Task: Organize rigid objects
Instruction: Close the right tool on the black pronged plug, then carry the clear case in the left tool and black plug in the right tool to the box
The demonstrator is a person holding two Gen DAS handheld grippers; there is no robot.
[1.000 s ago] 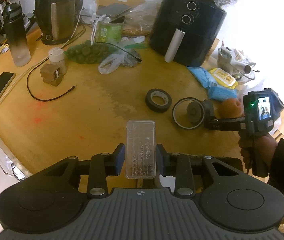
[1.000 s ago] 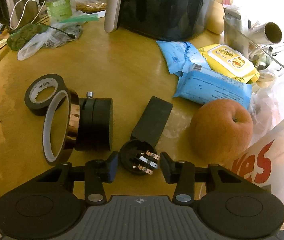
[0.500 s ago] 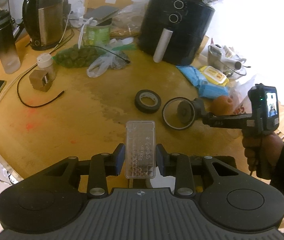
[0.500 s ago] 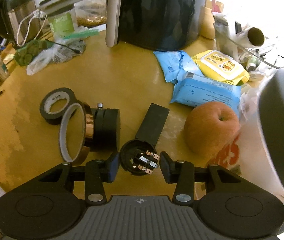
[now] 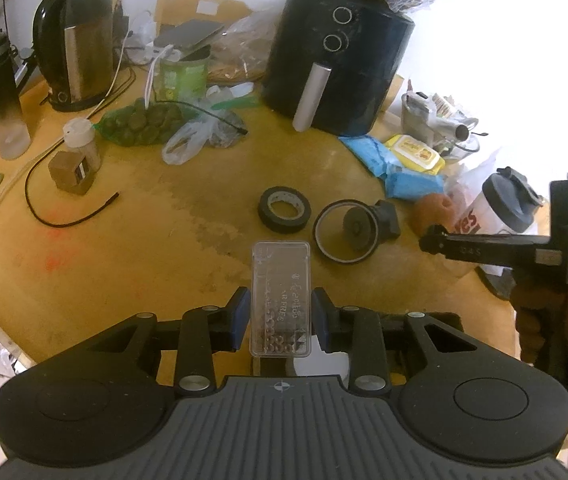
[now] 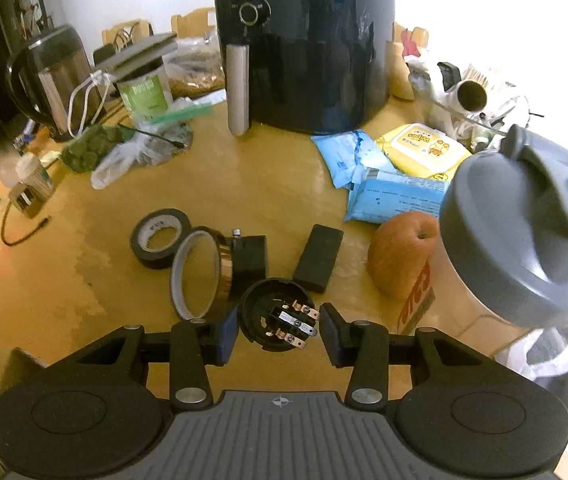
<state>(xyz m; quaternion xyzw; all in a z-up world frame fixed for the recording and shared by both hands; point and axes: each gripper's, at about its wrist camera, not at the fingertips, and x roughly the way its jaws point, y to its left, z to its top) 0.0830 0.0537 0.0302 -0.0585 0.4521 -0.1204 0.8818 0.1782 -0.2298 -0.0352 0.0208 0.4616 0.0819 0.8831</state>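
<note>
Your left gripper (image 5: 280,316) is clamped on the clear plastic case (image 5: 280,300), low centre of its frame; keep it level. Your right gripper (image 6: 279,330) grasps the round black plug part (image 6: 278,318), prongs up, at lower centre. Carry it clear of the grey-lidded shaker cup (image 6: 523,240) looming at right. Against a second ago, the right gripper has risen: the apple (image 6: 401,254) and amber tape ring (image 6: 200,274) sit farther off, and the cup is newly in frame.
</note>
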